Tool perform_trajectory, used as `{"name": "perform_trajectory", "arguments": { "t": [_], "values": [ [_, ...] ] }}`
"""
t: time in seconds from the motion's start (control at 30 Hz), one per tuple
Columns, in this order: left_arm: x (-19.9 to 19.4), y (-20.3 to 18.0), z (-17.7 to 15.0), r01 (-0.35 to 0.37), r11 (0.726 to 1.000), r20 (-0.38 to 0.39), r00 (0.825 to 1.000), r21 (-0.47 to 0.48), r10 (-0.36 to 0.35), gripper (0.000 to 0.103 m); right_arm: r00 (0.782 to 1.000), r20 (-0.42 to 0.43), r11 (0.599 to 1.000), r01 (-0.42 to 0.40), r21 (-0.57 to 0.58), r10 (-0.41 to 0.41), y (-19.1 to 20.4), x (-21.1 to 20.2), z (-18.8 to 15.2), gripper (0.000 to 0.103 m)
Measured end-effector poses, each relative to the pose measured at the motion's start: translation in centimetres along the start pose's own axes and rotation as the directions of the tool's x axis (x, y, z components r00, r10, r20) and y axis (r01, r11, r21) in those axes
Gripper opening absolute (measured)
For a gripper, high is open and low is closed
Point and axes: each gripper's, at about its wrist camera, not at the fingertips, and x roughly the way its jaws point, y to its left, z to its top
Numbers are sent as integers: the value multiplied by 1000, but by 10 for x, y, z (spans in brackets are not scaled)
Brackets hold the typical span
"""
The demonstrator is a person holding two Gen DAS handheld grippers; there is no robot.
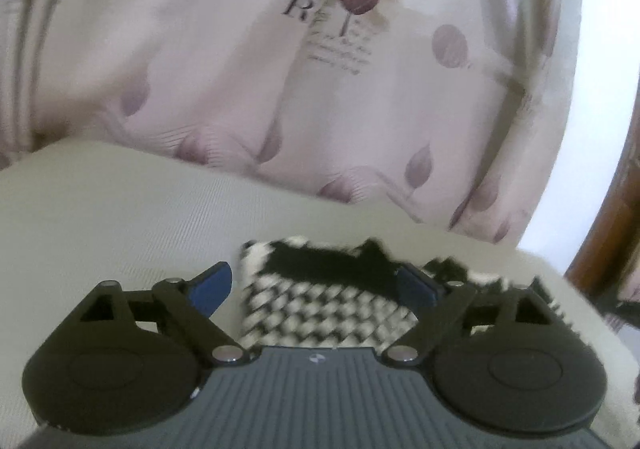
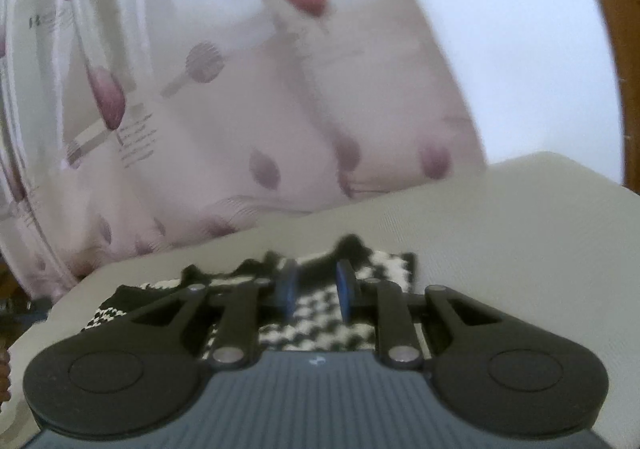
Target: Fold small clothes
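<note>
Houndstooth garment (image 1: 320, 309) lies under the wide-spread left gripper (image 1: 316, 285) and narrowly parted right gripper (image 2: 316, 291).

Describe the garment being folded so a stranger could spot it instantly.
Find the pale cream cushion below the leaf-print curtain. On it lies the small garment, a black-and-white houndstooth knit with a solid black band; nothing else there has that pattern.
</note>
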Motion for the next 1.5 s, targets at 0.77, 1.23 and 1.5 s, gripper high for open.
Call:
{"name": "perform_trajectory", "arguments": {
  "t": [0.77,1.23,1.5],
  "values": [
    [85,14,-25,-32,999,-101,994,-28,29,68,978,-95,981,182,-64,-187,-19,73,14,20],
    [82,29,-27,-171,975,-97,983,-141,158,72,947,-251,965,145,-221,-200,9,147,3,17],
    [80,33,-29,-169,968,-87,984,-186,155,70,963,-229,980,105,-167,-142,-5,144,2,19]
  ]
}}
